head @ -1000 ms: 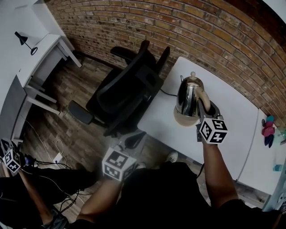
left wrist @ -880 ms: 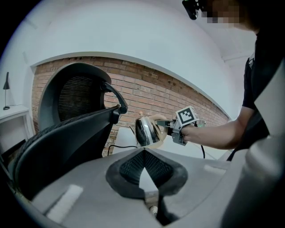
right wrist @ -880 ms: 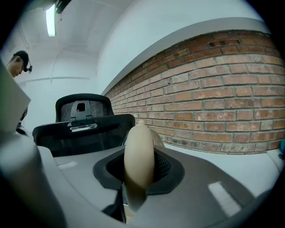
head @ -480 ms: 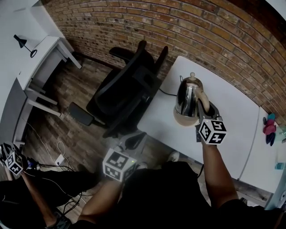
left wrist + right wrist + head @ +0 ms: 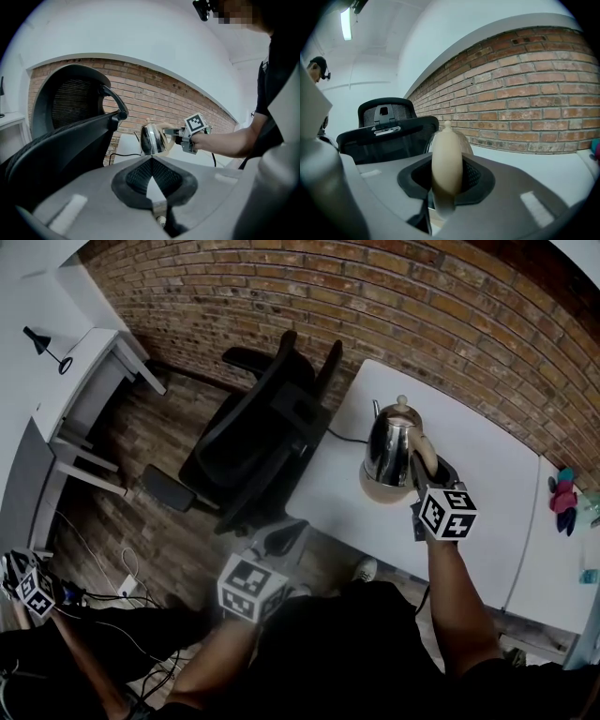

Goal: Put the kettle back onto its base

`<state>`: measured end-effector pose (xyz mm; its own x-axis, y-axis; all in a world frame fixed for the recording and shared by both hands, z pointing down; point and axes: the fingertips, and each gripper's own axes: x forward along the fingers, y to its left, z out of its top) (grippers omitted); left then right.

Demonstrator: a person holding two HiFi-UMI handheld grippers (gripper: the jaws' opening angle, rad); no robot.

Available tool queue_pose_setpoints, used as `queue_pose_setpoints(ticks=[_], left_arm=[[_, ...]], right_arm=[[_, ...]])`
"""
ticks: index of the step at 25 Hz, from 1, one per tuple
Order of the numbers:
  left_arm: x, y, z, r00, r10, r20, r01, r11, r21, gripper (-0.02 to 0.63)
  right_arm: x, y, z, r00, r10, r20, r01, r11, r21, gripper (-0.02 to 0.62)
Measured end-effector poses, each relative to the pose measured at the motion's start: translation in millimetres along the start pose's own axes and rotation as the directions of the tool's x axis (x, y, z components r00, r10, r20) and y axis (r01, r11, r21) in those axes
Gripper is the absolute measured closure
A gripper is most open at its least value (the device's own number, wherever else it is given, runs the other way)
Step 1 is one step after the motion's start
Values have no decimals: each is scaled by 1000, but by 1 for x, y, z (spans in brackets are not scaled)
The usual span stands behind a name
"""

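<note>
A shiny steel kettle (image 5: 387,439) with a beige handle stands upright over its beige base (image 5: 375,490) near the left edge of the white table (image 5: 487,465). I cannot tell whether it rests on the base or hangs just above it. My right gripper (image 5: 424,468) is shut on the handle (image 5: 446,164), which fills the space between its jaws. My left gripper (image 5: 279,538) is low, off the table and in front of my body, shut on nothing. In the left gripper view the kettle (image 5: 151,138) shows beyond the closed jaws.
A black office chair (image 5: 262,432) stands left of the table, close to its edge. A black cord (image 5: 339,435) runs from the base off the table. A white desk (image 5: 84,371) stands far left. Cables (image 5: 94,554) lie on the wooden floor. Another marker cube (image 5: 37,589) shows at lower left.
Only the head view has shifted slightly. The kettle, its base and both grippers stay where they were.
</note>
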<state>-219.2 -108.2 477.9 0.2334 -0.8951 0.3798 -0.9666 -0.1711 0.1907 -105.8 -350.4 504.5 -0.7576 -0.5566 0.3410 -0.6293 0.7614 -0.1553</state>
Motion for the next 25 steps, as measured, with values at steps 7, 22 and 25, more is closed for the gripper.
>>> queue_pose_setpoints(ticks=[7,22,25], left_arm=[[4,-5,1,1000,-31,-2,31,999,8,606],[3,-13,0,996,-81,-25,81,997,12,606],[3,-12,-1,997,-78,-22,78,997,16,606]], right_arm=[[-17,-2,-18,999,-9,-34,8,1000,-7,474],[-30,4,-55,994,-18,-106,20,1000,11,477],[-33,3,-63,992,-24,-121,25,1000,3,478]])
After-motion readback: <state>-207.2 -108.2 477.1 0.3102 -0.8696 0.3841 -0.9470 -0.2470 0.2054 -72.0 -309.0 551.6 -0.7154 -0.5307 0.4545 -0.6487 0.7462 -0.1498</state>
